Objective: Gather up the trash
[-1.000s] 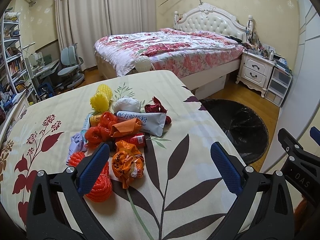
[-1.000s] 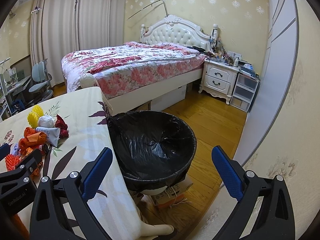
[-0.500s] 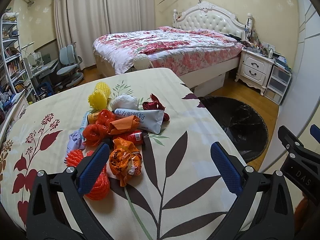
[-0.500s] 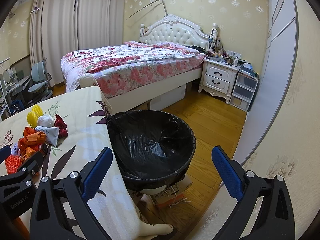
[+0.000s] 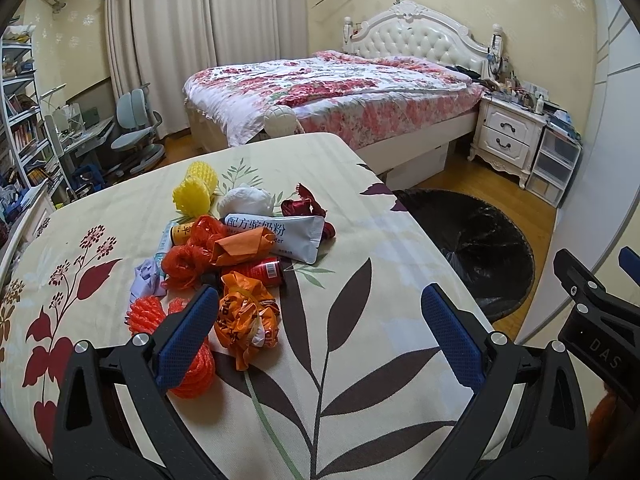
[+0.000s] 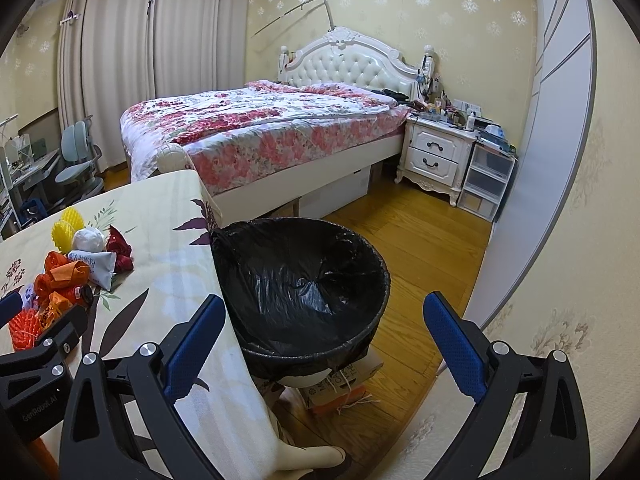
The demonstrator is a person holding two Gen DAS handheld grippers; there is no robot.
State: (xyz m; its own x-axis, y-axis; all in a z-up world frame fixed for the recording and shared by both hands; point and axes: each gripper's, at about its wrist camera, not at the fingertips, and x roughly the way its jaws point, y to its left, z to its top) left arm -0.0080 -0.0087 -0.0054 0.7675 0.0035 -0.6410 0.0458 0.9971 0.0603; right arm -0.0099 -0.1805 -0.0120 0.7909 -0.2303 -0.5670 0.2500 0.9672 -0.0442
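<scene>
Trash pile [image 5: 236, 256] sits heaped on the table [image 5: 360, 360], left of the lined bin [image 6: 304, 288]. Left gripper [image 5: 316, 328] spread, empty, near the orange bag [image 5: 246, 320]. Right gripper [image 6: 320, 344] spread over the bin. Risk: tangled wrappers drag neighbours off the edge.

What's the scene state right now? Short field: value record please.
setting: bedroom, table with leaf-print cloth
trash pile: on the table, left of centre, untouched
nearest item: crumpled orange bag, just ahead of the left gripper
other items: white sachet, yellow foam net, white wad, orange foam net
bin: black-lined trash bin on the floor at the table's right edge, bag looks empty
left gripper: open, holding nothing
right gripper: open, holding nothing, facing the bin
</scene>
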